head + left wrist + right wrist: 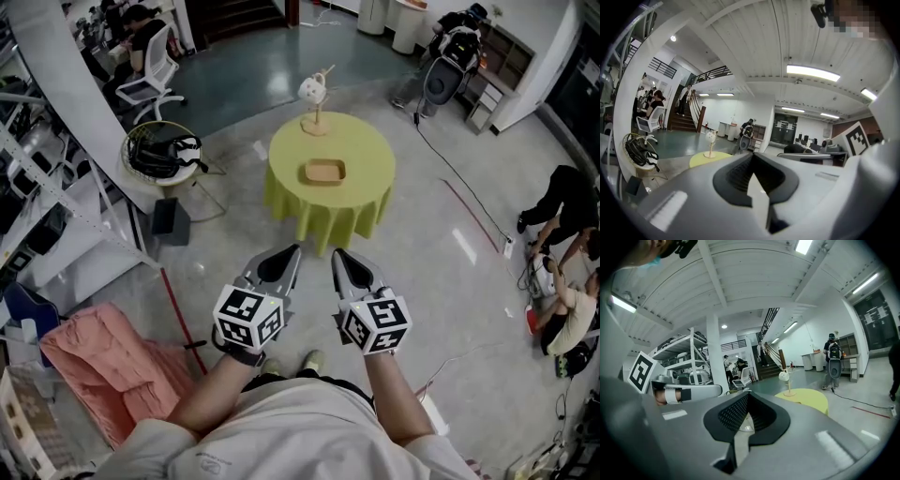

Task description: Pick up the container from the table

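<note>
A shallow tan wooden container (323,172) lies in the middle of a round table with a yellow-green cloth (373,184), several steps ahead of me. Behind it, a wooden stand (316,105) holds a white mug. My left gripper (292,249) and right gripper (338,253) are held side by side in front of my body, over the floor and well short of the table. Both are shut with nothing between the jaws. The left gripper view shows its shut jaws (752,155) and the far-off table (708,160). In the right gripper view the shut jaws (746,393) point toward the table (808,398).
A round wicker stand (161,152) with black cables stands left of the table, a black box (169,216) on the floor by it. A slanted white pillar (75,94) and pink cloth (98,361) are at left. People (567,234) crouch at right. A cable (459,178) crosses the floor.
</note>
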Action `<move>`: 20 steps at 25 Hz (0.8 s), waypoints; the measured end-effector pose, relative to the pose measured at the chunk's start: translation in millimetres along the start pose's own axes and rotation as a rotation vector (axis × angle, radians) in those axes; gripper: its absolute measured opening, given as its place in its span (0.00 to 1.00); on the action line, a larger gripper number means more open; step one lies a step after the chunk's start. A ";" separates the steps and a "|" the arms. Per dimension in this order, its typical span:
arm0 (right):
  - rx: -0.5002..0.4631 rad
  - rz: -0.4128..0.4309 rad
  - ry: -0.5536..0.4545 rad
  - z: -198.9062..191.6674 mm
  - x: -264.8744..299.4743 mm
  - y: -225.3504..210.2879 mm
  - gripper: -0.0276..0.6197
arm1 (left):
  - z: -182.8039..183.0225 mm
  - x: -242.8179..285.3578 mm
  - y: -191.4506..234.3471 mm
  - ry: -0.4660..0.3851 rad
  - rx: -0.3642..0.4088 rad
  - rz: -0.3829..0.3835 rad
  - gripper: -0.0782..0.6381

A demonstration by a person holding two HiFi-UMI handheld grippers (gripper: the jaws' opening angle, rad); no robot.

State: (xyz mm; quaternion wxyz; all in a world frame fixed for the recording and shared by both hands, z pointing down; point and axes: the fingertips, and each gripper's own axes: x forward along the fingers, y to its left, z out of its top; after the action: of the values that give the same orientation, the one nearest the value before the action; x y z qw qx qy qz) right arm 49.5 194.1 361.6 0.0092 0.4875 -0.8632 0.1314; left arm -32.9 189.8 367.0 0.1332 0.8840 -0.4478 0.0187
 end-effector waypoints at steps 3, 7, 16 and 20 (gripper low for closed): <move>-0.012 0.016 -0.020 5.2 -0.6 -10.7 0.06 | -1.1 10.9 -2.9 -0.002 0.007 0.014 0.12; -0.012 0.022 -0.036 12.6 -3.6 -28.8 0.06 | -0.3 24.3 -3.3 -0.002 0.009 0.040 0.12; 0.026 0.001 -0.039 12.3 3.2 -56.6 0.06 | 1.4 49.2 7.2 0.014 0.018 0.060 0.12; 0.030 -0.005 -0.034 11.1 16.1 -67.2 0.06 | -0.6 65.1 16.2 0.019 0.014 0.057 0.12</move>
State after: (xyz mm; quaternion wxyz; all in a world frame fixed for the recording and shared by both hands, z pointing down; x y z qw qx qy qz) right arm 98.9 145.1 367.9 -0.0126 0.4920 -0.8599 0.1357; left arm -6.9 129.6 381.0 0.1309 0.8715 -0.4713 0.0341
